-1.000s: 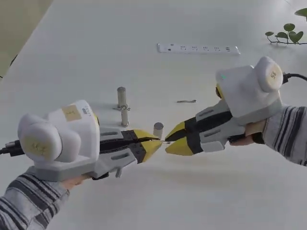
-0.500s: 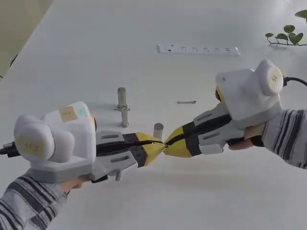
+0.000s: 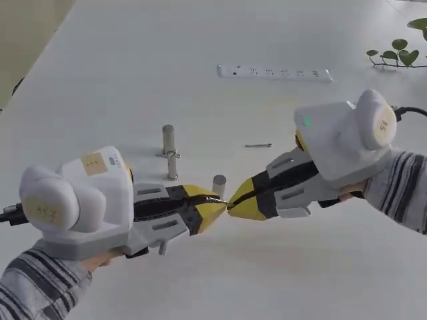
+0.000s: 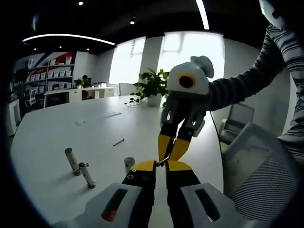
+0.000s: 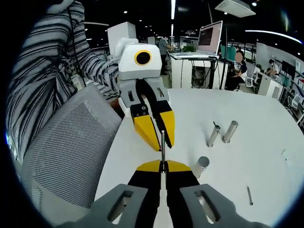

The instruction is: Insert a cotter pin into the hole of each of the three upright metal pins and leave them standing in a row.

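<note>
A broad white table [image 3: 200, 53] stretches toward twelve o'clock in the head view, a power strip [image 3: 275, 70] on it at one and a leafy sprig [image 3: 397, 53] at two. The left gripper view has bright windows [image 4: 190, 52] at twelve behind a potted plant [image 4: 151, 85] and shelves [image 4: 52, 71] at ten; the right gripper view, a grey mesh chair [image 5: 66, 147] at nine.

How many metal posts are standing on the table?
3. The far pin stands at the back, the middle pin just in front of it, and the near pin right behind the left gripper, which hides its base. No others seem hidden.
</note>
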A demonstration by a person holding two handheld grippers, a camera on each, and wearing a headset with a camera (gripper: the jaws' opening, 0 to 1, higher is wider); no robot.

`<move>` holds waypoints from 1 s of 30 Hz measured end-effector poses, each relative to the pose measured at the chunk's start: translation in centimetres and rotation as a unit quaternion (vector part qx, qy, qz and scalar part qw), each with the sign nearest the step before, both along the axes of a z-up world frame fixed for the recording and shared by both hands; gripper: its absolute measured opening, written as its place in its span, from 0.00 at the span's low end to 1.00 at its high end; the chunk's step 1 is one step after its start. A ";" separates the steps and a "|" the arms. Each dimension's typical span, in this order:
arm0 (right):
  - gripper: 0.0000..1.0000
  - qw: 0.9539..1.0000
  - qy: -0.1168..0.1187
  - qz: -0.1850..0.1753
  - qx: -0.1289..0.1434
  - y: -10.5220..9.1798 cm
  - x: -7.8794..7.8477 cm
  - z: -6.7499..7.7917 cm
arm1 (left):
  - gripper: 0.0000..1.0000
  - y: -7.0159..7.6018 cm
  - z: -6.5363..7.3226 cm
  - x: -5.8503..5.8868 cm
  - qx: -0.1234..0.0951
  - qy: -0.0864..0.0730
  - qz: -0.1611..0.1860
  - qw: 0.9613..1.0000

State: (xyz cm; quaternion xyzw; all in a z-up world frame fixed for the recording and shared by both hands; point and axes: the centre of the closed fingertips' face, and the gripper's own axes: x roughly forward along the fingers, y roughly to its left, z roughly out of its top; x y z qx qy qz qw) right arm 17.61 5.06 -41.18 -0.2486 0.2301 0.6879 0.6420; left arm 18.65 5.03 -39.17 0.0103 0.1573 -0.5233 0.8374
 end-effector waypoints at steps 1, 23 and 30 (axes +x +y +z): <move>0.00 1.000 -0.004 0.002 -0.001 -0.3 0.6 -0.1 | 0.04 0.0 -0.1 0.1 0.002 -0.001 0.002 1.000; 0.00 0.996 -0.052 -0.025 -0.073 -3.2 4.1 -2.5 | 0.21 0.6 -3.2 3.7 0.062 -0.023 0.098 0.993; 0.00 0.993 -0.060 -0.030 -0.098 -4.3 5.6 -3.5 | 0.22 0.5 -4.4 4.8 0.090 -0.027 0.117 0.989</move>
